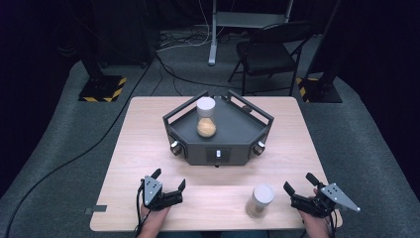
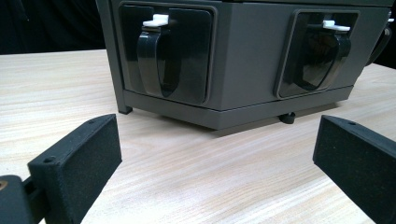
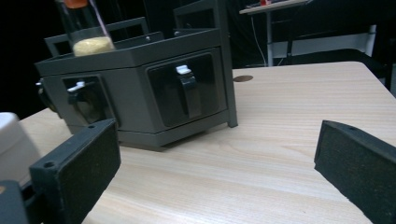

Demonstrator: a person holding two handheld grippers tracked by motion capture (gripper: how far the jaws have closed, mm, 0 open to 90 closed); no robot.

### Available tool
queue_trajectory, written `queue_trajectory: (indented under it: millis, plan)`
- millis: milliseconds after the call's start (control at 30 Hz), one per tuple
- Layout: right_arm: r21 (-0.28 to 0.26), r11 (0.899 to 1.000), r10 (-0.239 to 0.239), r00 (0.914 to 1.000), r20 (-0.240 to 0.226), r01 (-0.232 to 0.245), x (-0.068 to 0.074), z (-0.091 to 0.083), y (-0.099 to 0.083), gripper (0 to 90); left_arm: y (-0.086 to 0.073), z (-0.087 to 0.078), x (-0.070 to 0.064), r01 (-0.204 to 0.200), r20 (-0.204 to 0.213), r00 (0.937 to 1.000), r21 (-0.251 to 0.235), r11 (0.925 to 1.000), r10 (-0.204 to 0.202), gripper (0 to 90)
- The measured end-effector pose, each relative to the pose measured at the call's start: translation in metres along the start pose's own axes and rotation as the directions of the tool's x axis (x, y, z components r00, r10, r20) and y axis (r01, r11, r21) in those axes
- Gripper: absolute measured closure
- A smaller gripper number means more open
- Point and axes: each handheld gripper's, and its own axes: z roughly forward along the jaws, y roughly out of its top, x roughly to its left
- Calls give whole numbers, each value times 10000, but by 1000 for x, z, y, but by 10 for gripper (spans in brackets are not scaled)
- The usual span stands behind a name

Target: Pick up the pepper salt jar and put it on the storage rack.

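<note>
A dark grey angular stand (image 1: 218,144) sits mid-table, with a railed top and levers on its front faces (image 2: 173,56) (image 3: 187,88). On its top stands a clear jar with a white lid (image 1: 206,117), part full of tan grains (image 3: 93,45). A second white-lidded jar (image 1: 260,200) stands on the table near the front edge. My left gripper (image 1: 169,180) rests open at front left, nothing between its jaws (image 2: 215,158). My right gripper (image 1: 300,183) is open at front right, just right of the second jar, whose lid edge (image 3: 11,135) shows at the left.
The wooden table (image 1: 148,129) stands on grey carpet. Behind it are a black folding chair (image 1: 270,52), a white desk leg (image 1: 213,34), two black posts with striped bases (image 1: 101,88) and cables on the floor. A small round mark (image 3: 243,78) lies on the tabletop.
</note>
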Motion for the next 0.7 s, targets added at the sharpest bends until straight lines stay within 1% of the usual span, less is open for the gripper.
queue_trajectory:
  millis: [133,433,567,700]
  plan:
    - [-99,9999,-43,9997,-243,40,1,-5,1,0,0,0,0,-13,9,10000,11,10000,13,6]
    - [-80,9998,-200,9962,-847,194,1,-11,3,0,0,0,0,-18,16,10000,24,10000,18,6]
    - [-23,9997,-261,9945,-1019,260,2,-14,4,0,0,0,0,-14,47,10000,14,10000,14,5]
    - [-76,9995,-326,9931,-1126,319,3,-17,4,0,0,0,0,-8,58,10000,24,10000,7,6]
